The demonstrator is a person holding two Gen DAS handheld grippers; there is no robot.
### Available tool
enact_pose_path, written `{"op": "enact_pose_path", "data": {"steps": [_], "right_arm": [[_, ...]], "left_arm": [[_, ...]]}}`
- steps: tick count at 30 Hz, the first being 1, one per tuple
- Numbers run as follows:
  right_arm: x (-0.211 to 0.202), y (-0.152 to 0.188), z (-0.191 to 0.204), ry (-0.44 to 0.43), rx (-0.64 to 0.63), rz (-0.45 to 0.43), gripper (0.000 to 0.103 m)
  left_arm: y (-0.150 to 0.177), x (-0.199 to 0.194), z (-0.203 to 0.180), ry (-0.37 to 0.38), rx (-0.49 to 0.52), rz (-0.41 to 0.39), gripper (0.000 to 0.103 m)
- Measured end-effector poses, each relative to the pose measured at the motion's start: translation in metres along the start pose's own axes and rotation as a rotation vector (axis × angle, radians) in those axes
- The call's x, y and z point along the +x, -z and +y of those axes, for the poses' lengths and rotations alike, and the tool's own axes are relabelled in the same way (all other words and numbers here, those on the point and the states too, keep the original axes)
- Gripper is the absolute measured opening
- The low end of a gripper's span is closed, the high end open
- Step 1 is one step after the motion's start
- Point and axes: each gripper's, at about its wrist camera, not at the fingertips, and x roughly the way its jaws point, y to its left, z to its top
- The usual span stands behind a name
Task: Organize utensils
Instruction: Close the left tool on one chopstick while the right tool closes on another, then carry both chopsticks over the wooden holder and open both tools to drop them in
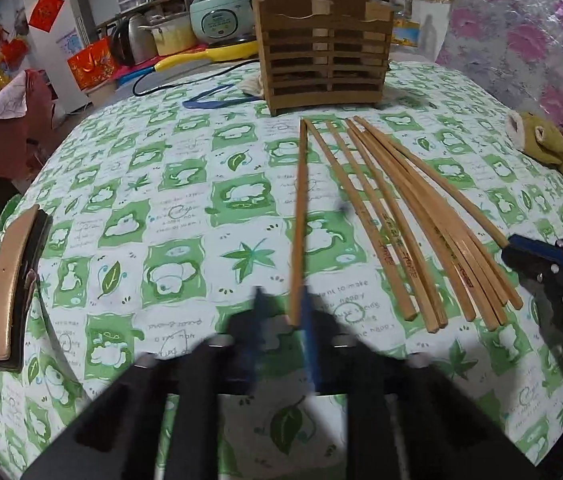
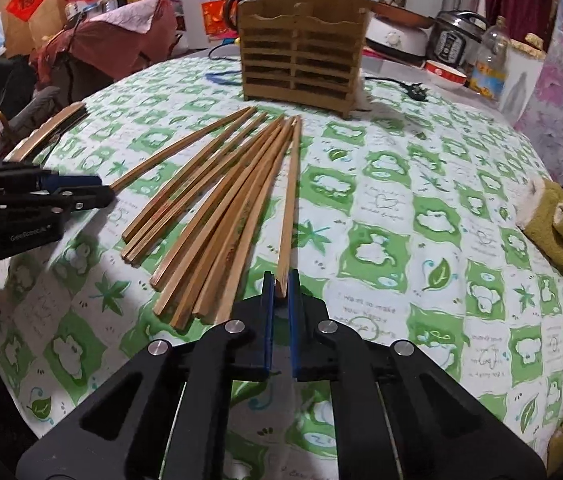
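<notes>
The tabletop, under a green leaf-print cloth, carries everything. One slatted wooden utensil holder stands upright at the far side, top open, likely the goal. In front of it lie eight wooden chopsticks, thick ends toward the grippers, easy to seize. The left gripper has its fingers closed on the leftmost chopstick; the right gripper has its fingers clamped on the rightmost chopstick.
</notes>
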Motion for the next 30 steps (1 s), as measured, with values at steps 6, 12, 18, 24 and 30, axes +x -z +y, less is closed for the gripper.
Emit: {"op": "enact_pose_path", "data": {"steps": [6,12,18,24,30], "right_arm": [[-0.013,0.0,-0.01,0.02,0.048,-0.067,0.007],[-0.048,-0.017,-0.026,0.019,0.106,-0.168,0.007],[-0.085,-0.051,-0.039,0.01,0.121,-0.263,0.007],[-0.108,-0.101,-0.052,-0.001,0.128,-0.319,0.007],[-0.116,-0.145,-0.059,-0.012,0.128,-0.358,0.007]], "left_arm": [[-0.005,-0.011,0.01,0.074,-0.085,-0.007,0.006],[-0.035,-0.058,0.01,0.055,-0.071,-0.132,0.006],[-0.079,-0.096,0.01,0.068,-0.067,-0.22,0.006],[-0.136,-0.12,0.006,0.085,-0.058,-0.268,0.006],[-0.187,-0.139,-0.006,0.084,-0.032,-0.315,0.006]]}}
